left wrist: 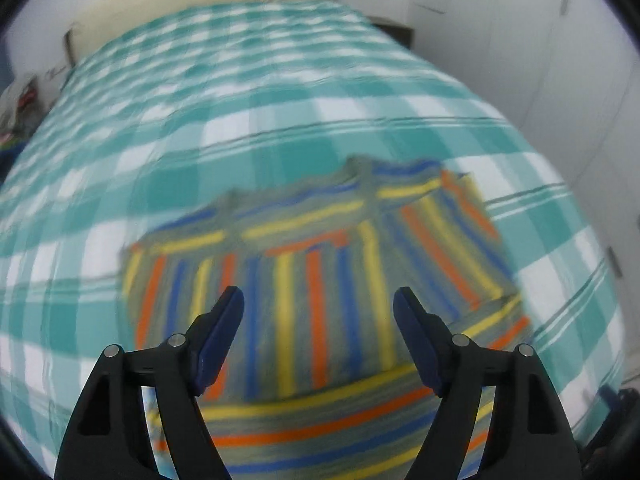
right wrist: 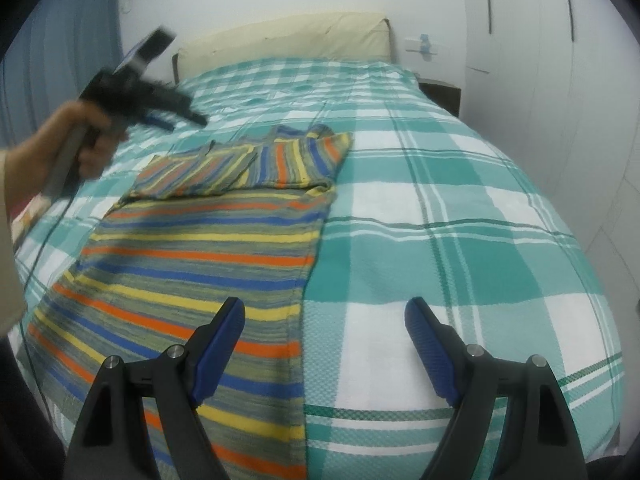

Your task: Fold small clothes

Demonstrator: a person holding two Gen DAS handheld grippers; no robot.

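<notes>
While both tools hang over the bed, the scene reads as follows.

Garment: a striped knit top (right wrist: 208,248) in orange, yellow, blue and grey-green lies flat on the bed, toward its left half in the right wrist view. Its far part is folded over, so a smaller panel with stripes running another way lies on top of the wide body.

Garment edge: the right-hand edge of the top runs straight down the cover, ending between the right tool's fingers near the lower frame.

Bed: a teal and white checked cover (right wrist: 460,208) spreads over the whole mattress, with a cream headboard (right wrist: 288,36) at the far end.

Left gripper (left wrist: 319,300): its jaws stand wide apart with nothing between them, above the folded part of the top. This view is smeared, so I cannot tell whether the tips touch the cloth; they look clear of it.

Left hand (right wrist: 80,140): seen from the right wrist view, it grasps the left tool's handle, raised above the far left of the garment and blurred.

Right gripper (right wrist: 325,312): its jaws are spread wide and hold nothing, one finger over the striped top, the other over bare cover.

Room: white wardrobe doors (right wrist: 540,60) stand to the right of the bed, and a blue curtain (right wrist: 68,52) hangs to the left.
</notes>
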